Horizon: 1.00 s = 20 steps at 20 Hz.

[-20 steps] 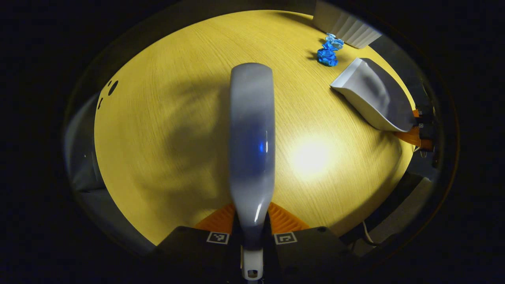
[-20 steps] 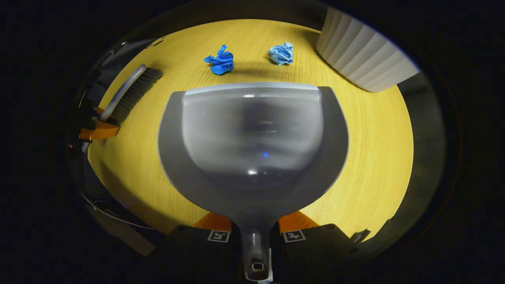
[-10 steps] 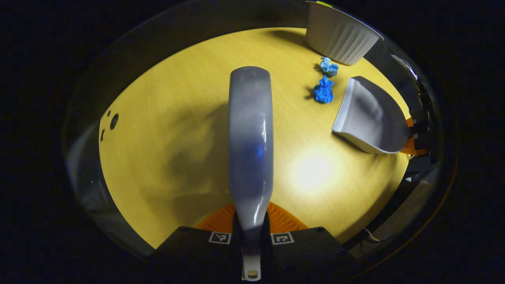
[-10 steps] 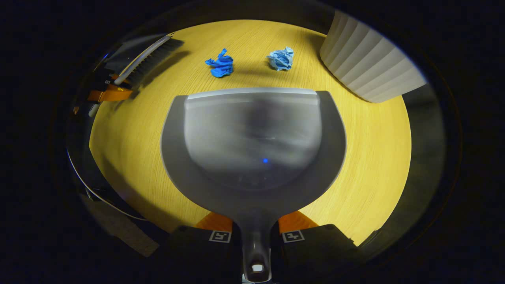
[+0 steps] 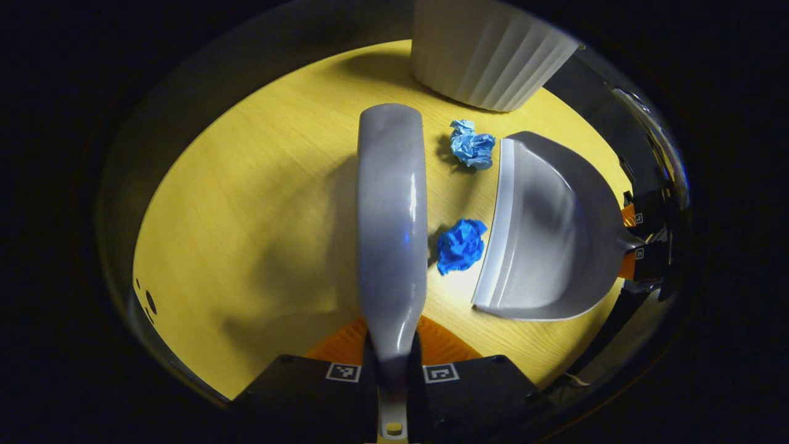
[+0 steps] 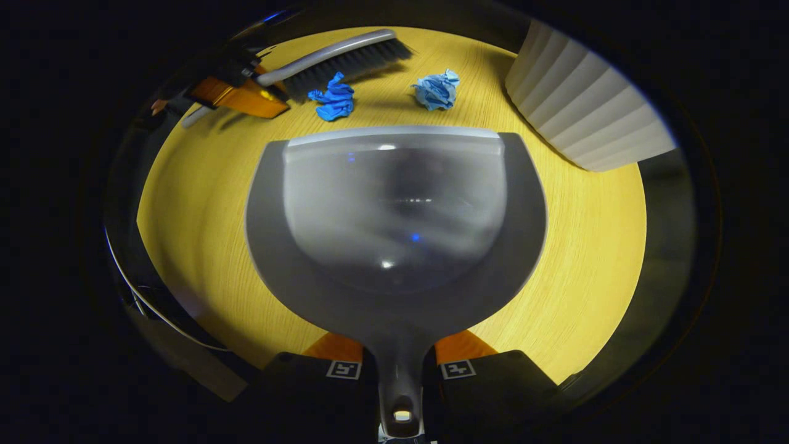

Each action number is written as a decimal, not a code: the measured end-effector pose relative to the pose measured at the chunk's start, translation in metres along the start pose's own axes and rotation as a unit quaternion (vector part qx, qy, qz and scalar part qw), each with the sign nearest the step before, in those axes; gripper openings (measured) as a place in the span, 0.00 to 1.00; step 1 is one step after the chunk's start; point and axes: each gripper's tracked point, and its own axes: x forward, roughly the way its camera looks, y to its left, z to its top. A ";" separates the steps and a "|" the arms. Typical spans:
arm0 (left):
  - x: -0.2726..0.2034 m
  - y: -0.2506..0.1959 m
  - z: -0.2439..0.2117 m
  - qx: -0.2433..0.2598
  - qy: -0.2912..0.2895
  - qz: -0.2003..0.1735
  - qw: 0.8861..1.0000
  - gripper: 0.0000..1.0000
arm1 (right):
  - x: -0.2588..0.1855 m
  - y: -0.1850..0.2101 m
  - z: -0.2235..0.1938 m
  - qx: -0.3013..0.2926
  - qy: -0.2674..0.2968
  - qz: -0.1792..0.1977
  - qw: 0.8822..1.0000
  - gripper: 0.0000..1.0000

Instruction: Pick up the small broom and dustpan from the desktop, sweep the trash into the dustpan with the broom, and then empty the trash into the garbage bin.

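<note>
Now left gripper (image 5: 392, 364) pinches broom (image 5: 392, 216); right gripper (image 6: 399, 367) – seemingly – clamps dustpan (image 6: 394, 216).

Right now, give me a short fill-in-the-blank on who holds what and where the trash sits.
1. The left gripper is shut on the handle of the grey ____.
2. The right gripper holds the grey plastic ____ by its handle.
3. The number of crumpled blue paper balls on the yellow wooden desktop is ____.
4. The white ribbed garbage bin stands nearest the ____ blue ball.

Missing words: broom; dustpan; two; light
</note>
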 end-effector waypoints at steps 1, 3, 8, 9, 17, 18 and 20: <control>0.001 -0.002 0.007 0.008 0.001 0.001 1.000 0.22 | 0.000 -0.001 0.000 0.000 0.001 0.003 1.000 0.31; -0.001 -0.004 0.011 0.034 0.026 0.009 0.999 0.22 | 0.000 -0.002 0.002 -0.002 0.002 0.006 1.000 0.31; 0.006 -0.026 0.018 0.059 0.040 -0.012 0.997 0.22 | -0.001 -0.001 0.006 -0.020 -0.005 0.009 1.000 0.31; 0.006 -0.034 0.017 0.065 0.043 -0.024 0.997 0.22 | -0.002 0.000 0.006 -0.020 -0.006 0.009 1.000 0.31; 0.000 -0.080 0.002 0.056 0.049 -0.092 0.993 0.22 | 0.001 -0.006 0.004 -0.035 -0.028 0.005 0.999 0.31; -0.002 -0.077 0.003 0.052 0.045 -0.087 0.994 0.22 | 0.002 -0.006 0.004 -0.032 -0.030 0.005 0.999 0.31; 0.000 -0.066 0.005 0.044 0.041 -0.056 0.997 0.22 | 0.001 -0.005 0.006 -0.027 -0.033 0.005 0.999 0.31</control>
